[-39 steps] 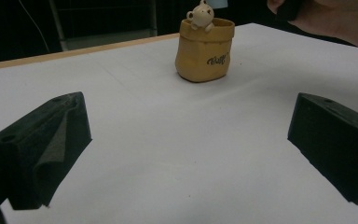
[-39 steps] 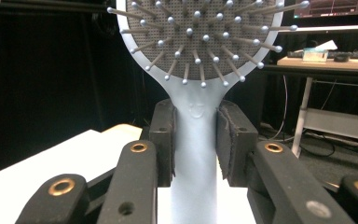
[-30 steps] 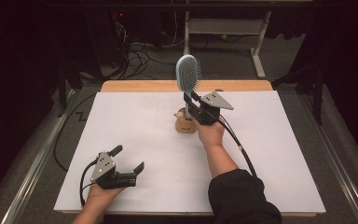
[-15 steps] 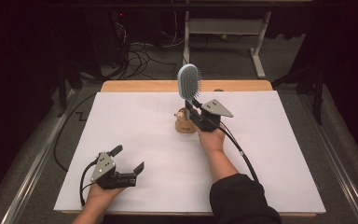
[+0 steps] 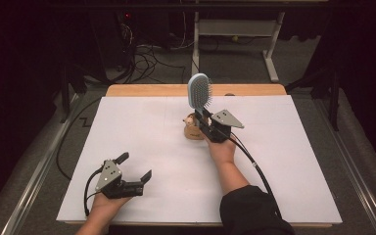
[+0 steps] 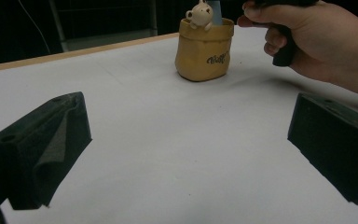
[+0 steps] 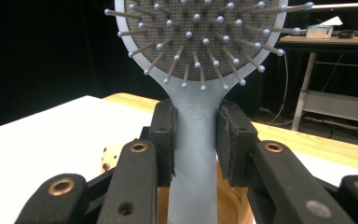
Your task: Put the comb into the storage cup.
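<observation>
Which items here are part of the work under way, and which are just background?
In use:
- hairbrush, handle clamped in the right gripper, upright above the holder
- tan bag-shaped holder with a small bear figure on its rim

Not in use:
- left gripper, jaws open, resting on the white table cover
- cables and desk frame beyond the table

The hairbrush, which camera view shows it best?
The right gripper view: the hairbrush fills it close up, with bristles and the handle clamped in the right hand-held gripper clear. The high view shows it small, upright over the yellow pot. The left gripper view catches a sliver of handle inside the pot.
</observation>
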